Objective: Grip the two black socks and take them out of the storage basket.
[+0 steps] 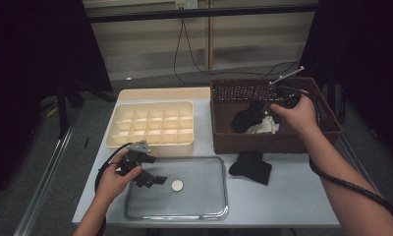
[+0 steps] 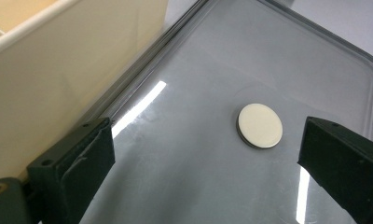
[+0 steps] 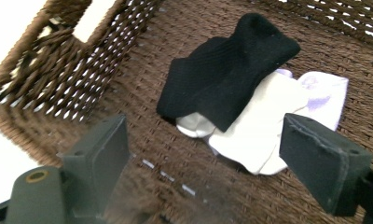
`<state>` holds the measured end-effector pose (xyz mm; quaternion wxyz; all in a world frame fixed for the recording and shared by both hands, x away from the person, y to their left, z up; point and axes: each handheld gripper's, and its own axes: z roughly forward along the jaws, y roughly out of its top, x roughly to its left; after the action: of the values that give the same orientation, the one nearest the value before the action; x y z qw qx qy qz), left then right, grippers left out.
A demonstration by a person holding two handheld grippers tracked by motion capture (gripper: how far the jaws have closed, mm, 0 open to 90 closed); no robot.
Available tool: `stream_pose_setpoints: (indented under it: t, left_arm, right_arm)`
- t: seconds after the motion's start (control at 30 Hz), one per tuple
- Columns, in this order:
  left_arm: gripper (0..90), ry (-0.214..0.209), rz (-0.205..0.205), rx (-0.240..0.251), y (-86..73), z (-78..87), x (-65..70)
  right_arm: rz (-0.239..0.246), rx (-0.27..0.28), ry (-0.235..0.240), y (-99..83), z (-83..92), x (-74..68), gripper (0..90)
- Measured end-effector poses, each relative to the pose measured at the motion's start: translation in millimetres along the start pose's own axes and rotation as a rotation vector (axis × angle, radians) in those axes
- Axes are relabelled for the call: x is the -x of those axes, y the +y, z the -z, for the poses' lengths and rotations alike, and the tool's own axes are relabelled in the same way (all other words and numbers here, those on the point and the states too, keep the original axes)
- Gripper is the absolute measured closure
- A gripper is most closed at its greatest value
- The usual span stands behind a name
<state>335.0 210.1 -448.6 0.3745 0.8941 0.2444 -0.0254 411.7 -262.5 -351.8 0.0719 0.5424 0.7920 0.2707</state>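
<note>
In the high view, the right tongs (image 1: 284,100) hung over the brown wicker basket (image 1: 224,132), above a black sock (image 1: 247,117) lying partly on a white sock (image 1: 264,127). A second black sock (image 1: 251,167) lay on the surface (image 1: 293,191) just in front of the basket. The left tongs (image 1: 153,179) rested over a clear tray (image 1: 204,209), near a pale round disc (image 1: 177,185); a cream divided box (image 1: 150,124) stood just behind the tray.

In the left gripper view, the jaws stood apart with nothing gripped, the disc (image 2: 259,126) ahead between them and the box wall (image 2: 77,60) at the left.

In the right gripper view, the jaws stood wide apart and empty, with the black sock (image 3: 222,77) draped across the white sock (image 3: 268,126) on the basket floor (image 3: 142,140), its woven walls closing in around.
</note>
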Motion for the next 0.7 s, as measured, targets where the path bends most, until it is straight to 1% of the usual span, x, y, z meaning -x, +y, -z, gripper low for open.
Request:
stream_pose_setpoints:
  t: [0.03, 0.07, 0.13, 0.2, 0.27, 0.3, 0.37, 0.4, 0.43, 0.5, 0.53, 0.6, 0.7]
  left_arm:
    - [3.3, 0.0, 0.0, 0.0, -0.1, 0.3, -0.1]
    - [3.3, 0.001, -0.01, -0.007, 0.1, 1.0, -0.9]
    - [3.3, 0.005, -0.007, -0.01, 0.3, 2.2, -0.8]
    - [3.3, 0.007, -0.008, -0.01, 0.3, 2.4, -1.5]
    - [3.3, 0.005, -0.003, -0.001, -0.5, 1.4, -1.5]
    - [3.3, 0.004, 0.0, -0.001, -0.6, 1.3, -1.3]
    - [3.3, 0.008, -0.008, -0.009, 0.1, 1.9, -1.3]
    - [3.4, 0.006, -0.008, -0.012, 0.4, 2.5, -1.0]
    - [3.3, 0.006, -0.009, -0.004, 0.5, 2.2, -0.8]
    - [3.4, 0.003, -0.013, -0.002, 0.7, 2.8, -1.2]
    - [3.3, 0.006, -0.007, 0.004, 0.4, 2.9, -0.9]
    - [3.3, 0.007, -0.001, 0.006, 0.1, 3.4, -1.0]
    - [3.4, 0.011, -0.005, -0.003, 0.2, 4.9, -1.7]
  right_arm:
    - [-0.007, -0.008, -0.006, -0.3, -2.7, 1.4, 16.3]
    - [-0.009, -0.002, -0.007, -0.5, -5.6, 2.9, 16.5]
    - [-0.023, 0.0, -0.007, -0.6, -9.4, 4.5, 17.5]
    - [-0.035, -0.003, -0.017, 0.2, -12.8, 5.5, 17.7]
    - [-0.036, 0.003, -0.016, 1.5, -15.8, 6.1, 18.2]
    - [-0.043, -0.005, -0.02, 2.3, -17.0, 5.6, 18.8]
    - [-0.036, -0.004, -0.024, 3.7, -21.3, 5.6, 20.0]
    - [-0.046, -0.014, -0.033, 4.4, -23.8, 5.2, 20.5]
    - [-0.05, -0.018, -0.042, 4.9, -26.3, 4.7, 21.2]
    - [-0.056, -0.018, -0.032, 5.1, -30.6, 5.0, 22.6]
    - [-0.061, -0.015, -0.03, 4.9, -33.0, 5.5, 23.4]
    - [-0.068, -0.023, -0.036, 4.9, -37.4, 5.5, 25.0]
    - [-0.074, -0.035, -0.031, 4.1, -42.7, 6.6, 28.5]
